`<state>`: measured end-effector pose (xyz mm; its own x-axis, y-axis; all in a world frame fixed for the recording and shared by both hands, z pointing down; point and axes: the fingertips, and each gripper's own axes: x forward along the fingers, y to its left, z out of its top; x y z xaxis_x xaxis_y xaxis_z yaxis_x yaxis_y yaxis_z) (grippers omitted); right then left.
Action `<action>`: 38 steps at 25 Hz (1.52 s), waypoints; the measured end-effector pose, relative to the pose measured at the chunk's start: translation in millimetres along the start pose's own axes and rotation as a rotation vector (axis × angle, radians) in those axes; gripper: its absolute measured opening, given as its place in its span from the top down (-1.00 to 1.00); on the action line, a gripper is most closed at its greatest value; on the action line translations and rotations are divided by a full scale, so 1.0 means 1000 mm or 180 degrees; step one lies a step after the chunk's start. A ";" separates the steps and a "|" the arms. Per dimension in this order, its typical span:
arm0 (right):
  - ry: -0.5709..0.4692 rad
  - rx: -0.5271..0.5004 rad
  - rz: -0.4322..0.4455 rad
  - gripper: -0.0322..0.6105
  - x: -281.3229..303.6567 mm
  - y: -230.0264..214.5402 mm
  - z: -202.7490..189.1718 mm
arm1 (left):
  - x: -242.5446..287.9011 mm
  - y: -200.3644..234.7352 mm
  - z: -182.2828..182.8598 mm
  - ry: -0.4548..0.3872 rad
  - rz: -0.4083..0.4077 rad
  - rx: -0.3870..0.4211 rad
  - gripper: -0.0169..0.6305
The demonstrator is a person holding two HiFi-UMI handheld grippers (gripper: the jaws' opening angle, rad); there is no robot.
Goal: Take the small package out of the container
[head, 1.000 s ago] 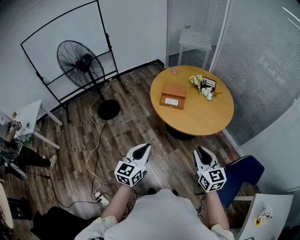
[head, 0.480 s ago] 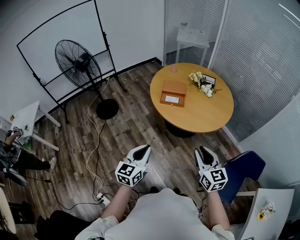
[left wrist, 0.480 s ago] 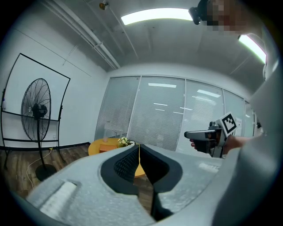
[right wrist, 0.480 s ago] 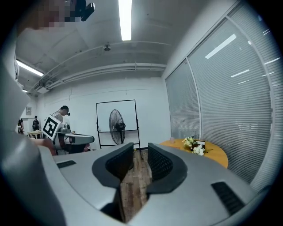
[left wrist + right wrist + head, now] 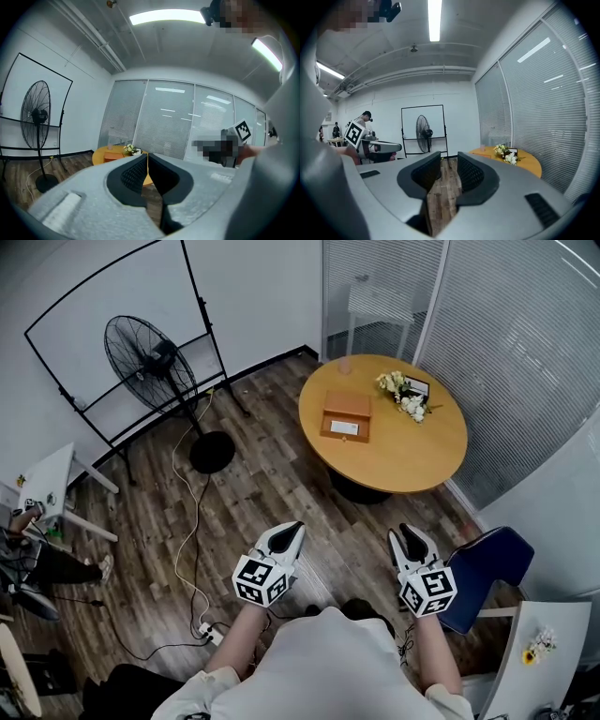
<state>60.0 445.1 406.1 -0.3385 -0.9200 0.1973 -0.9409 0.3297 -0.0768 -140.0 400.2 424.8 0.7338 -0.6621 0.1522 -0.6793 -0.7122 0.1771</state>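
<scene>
A flat brown box (image 5: pixel 346 416) with a white label lies on the round wooden table (image 5: pixel 412 460), far ahead of both grippers. No small package shows. My left gripper (image 5: pixel 291 526) hangs over the wood floor in front of my body. Its jaws meet at the tips in the left gripper view, left gripper (image 5: pixel 146 157), with nothing between them. My right gripper (image 5: pixel 405 532) is level with it on the right. Its jaws have just been opening, and in the right gripper view only floor shows in the gap of the right gripper (image 5: pixel 449 157).
White flowers (image 5: pixel 401 395) and a small cup (image 5: pixel 345 365) also stand on the table. A pedestal fan (image 5: pixel 155 357) and a black frame stand at the left, and cables and a power strip (image 5: pixel 208 634) lie on the floor. A blue chair (image 5: pixel 487 568) is beside my right arm.
Both grippers have edged forward toward the table, and the head view has shifted with them. The right jaws stand slightly wider apart than before.
</scene>
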 end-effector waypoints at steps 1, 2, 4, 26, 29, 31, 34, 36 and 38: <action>0.0000 0.0003 -0.0009 0.59 0.001 -0.001 0.001 | 0.002 0.001 0.000 0.0001 -0.0009 -0.0005 0.89; 0.0001 0.0006 -0.0017 0.59 0.003 -0.002 0.001 | 0.004 0.001 0.000 0.0005 -0.0016 -0.0010 0.89; 0.0014 0.0007 -0.0025 0.59 0.006 -0.006 0.001 | 0.009 0.003 -0.001 0.0015 -0.0022 -0.0017 0.89; 0.0254 -0.0008 0.0274 0.59 0.148 -0.142 0.009 | 0.171 0.063 0.023 0.0165 0.0270 -0.0037 0.89; 0.0299 -0.0022 0.0346 0.59 0.167 -0.166 0.008 | 0.196 0.067 0.027 0.0192 0.0330 -0.0033 0.89; 0.0310 -0.0011 0.0400 0.59 0.179 -0.178 0.007 | 0.211 0.069 0.028 0.0215 0.0371 -0.0029 0.89; 0.0304 0.0017 0.0473 0.59 0.194 -0.194 0.006 | 0.230 0.074 0.026 0.0236 0.0445 -0.0071 0.89; 0.0296 0.0023 0.0517 0.59 0.204 -0.205 0.006 | 0.242 0.077 0.025 0.0237 0.0505 -0.0113 0.89; 0.0295 0.0016 0.0550 0.59 0.212 -0.214 0.007 | 0.253 0.079 0.026 0.0221 0.0547 -0.0153 0.89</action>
<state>189.9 177.9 457.4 -0.4942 -0.8263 0.2700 -0.8689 0.4797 -0.1221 -8.2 169.9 451.7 0.6069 -0.7542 0.2507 -0.7948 -0.5768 0.1888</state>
